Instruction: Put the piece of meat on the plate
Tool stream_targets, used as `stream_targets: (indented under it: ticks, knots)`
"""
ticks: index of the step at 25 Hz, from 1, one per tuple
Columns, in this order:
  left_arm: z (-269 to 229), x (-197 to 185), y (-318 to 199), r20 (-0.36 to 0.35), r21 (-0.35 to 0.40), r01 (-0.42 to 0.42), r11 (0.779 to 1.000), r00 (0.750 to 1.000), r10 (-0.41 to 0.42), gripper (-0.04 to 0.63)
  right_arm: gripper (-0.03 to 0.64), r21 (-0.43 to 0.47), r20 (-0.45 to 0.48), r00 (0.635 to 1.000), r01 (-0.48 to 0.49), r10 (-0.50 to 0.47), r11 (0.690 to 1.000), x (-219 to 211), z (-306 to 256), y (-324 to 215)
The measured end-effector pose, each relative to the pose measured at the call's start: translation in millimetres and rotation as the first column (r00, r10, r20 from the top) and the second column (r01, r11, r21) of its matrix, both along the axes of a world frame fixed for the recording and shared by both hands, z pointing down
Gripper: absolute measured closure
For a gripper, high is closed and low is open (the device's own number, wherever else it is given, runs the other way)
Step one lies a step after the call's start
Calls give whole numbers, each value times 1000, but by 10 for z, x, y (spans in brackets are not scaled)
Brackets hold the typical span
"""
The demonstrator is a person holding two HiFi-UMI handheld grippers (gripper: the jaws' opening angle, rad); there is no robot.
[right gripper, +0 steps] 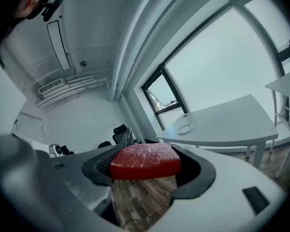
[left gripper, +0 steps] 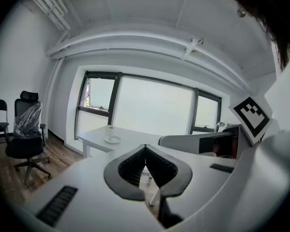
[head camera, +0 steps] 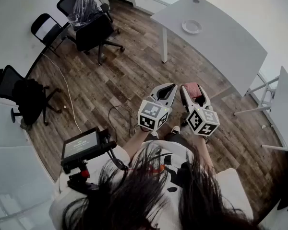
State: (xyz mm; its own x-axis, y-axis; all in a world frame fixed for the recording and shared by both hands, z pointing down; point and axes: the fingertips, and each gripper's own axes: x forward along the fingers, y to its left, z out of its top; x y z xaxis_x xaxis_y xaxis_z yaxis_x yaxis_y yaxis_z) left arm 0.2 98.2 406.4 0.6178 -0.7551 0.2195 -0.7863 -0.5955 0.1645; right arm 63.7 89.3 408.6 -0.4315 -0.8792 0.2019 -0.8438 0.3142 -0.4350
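Between the pads of the right gripper [head camera: 192, 90]: piece of meat [right gripper: 145, 160], clamped with the jaws wide, broad face up, long axis crosswise. Straight ahead of those jaws, well apart, on the white table [head camera: 230, 47]: plate [head camera: 191, 27]. Alongside, left gripper [left gripper: 145, 149] closed on nothing. Probable next step: carry forward with the right, already in line.

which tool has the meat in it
The right tool: the red piece of meat is clamped between its jaws. The left tool has its jaws shut together with nothing between them.
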Motion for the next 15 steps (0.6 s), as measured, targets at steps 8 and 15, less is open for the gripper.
stream_targets:
  ticks: [8,15]
  knots:
    - [8,28,-25,19,2,-10,1000,1000,10,591,291,13,22,1000,-12,11,1000,30,-19,-57]
    - [27,9,-50,25,-7,2,1000,1000,-2,591,291,9,9,1000,-19,19,1000,70,-11,-73]
